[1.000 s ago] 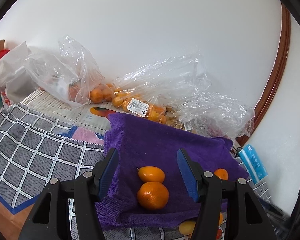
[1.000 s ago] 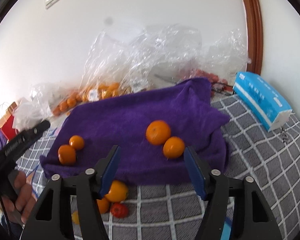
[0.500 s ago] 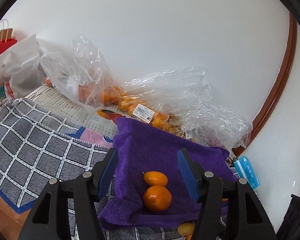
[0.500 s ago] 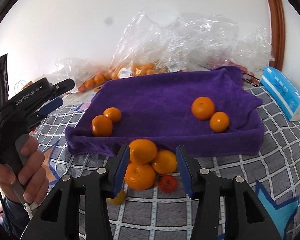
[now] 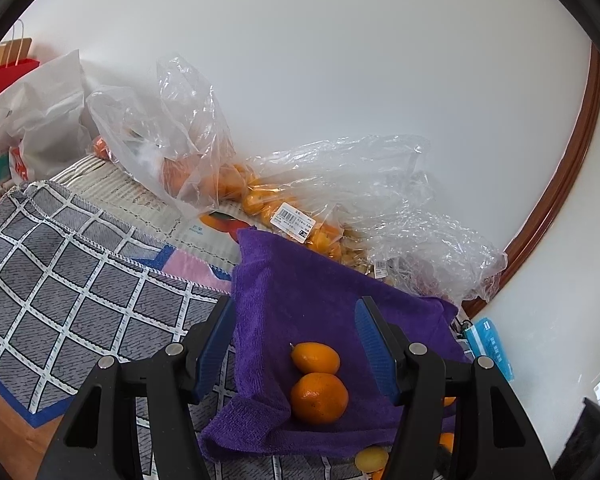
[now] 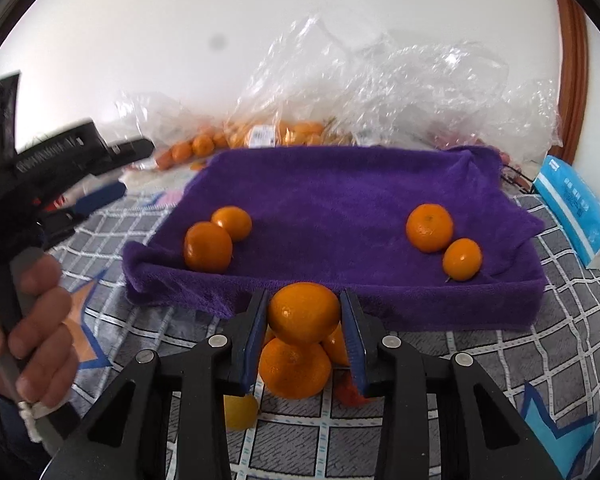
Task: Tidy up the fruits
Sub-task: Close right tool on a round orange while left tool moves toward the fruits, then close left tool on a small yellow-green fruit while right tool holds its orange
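Right tool (image 6: 303, 316) just closed, pads pressing orange (image 6: 303, 312); left tool (image 5: 296, 340) half-open, empty.

oranges on purple towel (image 6: 340, 200): 4 | tissue packs (image 6: 576, 208): 1

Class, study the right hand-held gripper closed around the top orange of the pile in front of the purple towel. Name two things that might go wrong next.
1. The right hand-held gripper, whose jaws have just been closing, pinches the top orange near its sides; the round fruit might slip out when lifted.
2. That orange rests on another orange beside a small red fruit; lifting it could send them rolling across the checked cloth.
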Motion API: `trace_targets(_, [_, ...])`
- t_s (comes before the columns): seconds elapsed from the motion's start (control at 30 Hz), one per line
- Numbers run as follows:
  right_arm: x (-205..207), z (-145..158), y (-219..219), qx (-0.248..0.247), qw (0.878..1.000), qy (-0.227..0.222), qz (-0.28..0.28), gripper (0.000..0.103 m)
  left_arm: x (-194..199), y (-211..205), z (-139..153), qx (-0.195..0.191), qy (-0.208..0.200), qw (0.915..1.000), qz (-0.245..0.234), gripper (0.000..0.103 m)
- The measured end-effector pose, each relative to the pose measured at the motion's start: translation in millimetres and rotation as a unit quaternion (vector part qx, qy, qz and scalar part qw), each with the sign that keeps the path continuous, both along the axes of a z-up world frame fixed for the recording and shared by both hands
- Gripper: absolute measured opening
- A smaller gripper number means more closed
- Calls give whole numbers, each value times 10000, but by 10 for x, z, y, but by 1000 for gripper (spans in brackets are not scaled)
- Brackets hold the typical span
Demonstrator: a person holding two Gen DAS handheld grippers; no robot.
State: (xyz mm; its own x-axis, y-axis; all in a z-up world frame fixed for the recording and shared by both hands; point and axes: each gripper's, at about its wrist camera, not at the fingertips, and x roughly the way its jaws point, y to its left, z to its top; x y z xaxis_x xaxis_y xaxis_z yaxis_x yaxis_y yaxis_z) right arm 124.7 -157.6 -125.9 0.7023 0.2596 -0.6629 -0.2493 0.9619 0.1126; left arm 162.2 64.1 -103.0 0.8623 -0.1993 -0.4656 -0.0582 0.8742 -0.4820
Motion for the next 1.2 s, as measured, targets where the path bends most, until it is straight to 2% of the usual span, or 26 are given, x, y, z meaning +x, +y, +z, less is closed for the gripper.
trace_targets(0.17, [-206,106,-316,-166,9991,-199,-324,36,14,-116,10,207,1,9995,-233,59])
trace_targets(0.27, [-304,82,-577,-124,9983,-92,-564,36,-25,-211,106,245,-129,9975,-644,59])
trace_targets(0.33, [-373,58,-734,-151,9977,-32,-658,36,-78,-324,177,407,-93,9951,-901,59])
trace_targets(0.43, [-477,34,-954,-243,9959,-34,-873,36,-270,-538,201,681,-30,9876,-1417,58])
trace_targets(0.5, [-521,2,-1072,-231,9946,-20,-1008,36,-450,-684,105,919,-11,9799,-1773,59])
trace_targets(0.63, [-615,-62,-1240,-74,9928,-39,-1191,36,-609,-945,-206,1272,567,9670,-2132,58])
trace_targets(0.77, [-671,-112,-1355,202,9919,54,-1255,36,-721,-1211,-394,1726,919,9535,-2293,57])
trace_targets(0.83, [-712,-110,-1387,246,9915,37,-1274,36,-726,-1297,-465,1908,1035,9473,-2356,53])
trace_targets(0.93, [-789,-87,-1419,251,9911,-37,-1308,36,-666,-1365,-544,2016,1259,9453,-2234,38])
trace_targets(1.0, [-841,-64,-1433,283,9902,-106,-1363,36,-670,-1377,-547,2098,1238,9454,-2167,23])
trace_targets(1.07, [-867,-51,-1451,399,9898,-130,-1365,36,-702,-1356,-537,2093,1221,9431,-2278,24])
trace_targets(1.13, [-872,-51,-1450,524,9894,-84,-1350,36,-765,-1264,-501,2262,1109,9455,-2063,24])
trace_targets(1.2, [-850,-77,-1421,525,9904,15,-1279,36,-794,-1109,-487,2320,1202,9467,-1883,24])
